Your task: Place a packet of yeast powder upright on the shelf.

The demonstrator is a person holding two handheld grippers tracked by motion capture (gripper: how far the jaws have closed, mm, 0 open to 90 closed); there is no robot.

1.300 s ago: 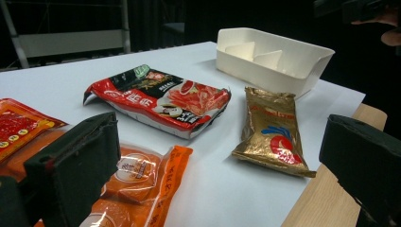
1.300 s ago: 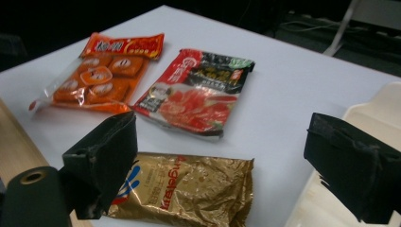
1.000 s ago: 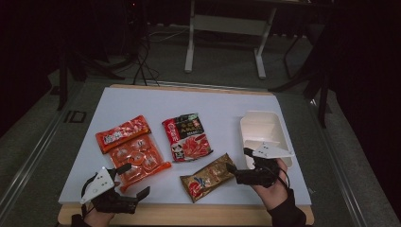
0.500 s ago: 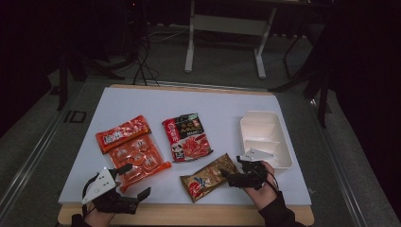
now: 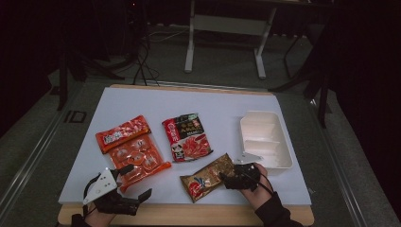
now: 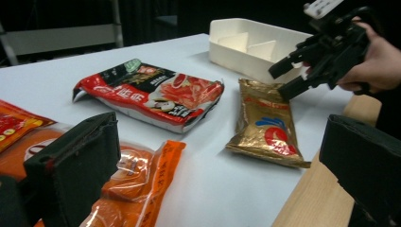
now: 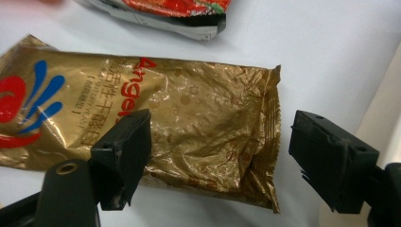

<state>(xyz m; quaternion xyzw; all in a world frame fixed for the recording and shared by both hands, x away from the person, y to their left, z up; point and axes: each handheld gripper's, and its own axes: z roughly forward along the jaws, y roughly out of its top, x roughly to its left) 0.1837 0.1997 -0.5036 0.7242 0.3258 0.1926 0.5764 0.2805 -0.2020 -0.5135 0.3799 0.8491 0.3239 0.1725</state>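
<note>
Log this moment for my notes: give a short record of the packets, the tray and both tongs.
gold packet: flat on the white mat, near edge
right tongs: open, jaws astride the gold packet's end, not pressing
left tongs: open, holding nothing, over the orange packet
red packet: flat, mid-mat
white tray: divided, nothing in it, right of the packets

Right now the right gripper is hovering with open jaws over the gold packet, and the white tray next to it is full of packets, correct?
Not quite: the white tray is empty, as the high view shows. The right gripper does hover open-jawed over the gold packet.
</note>
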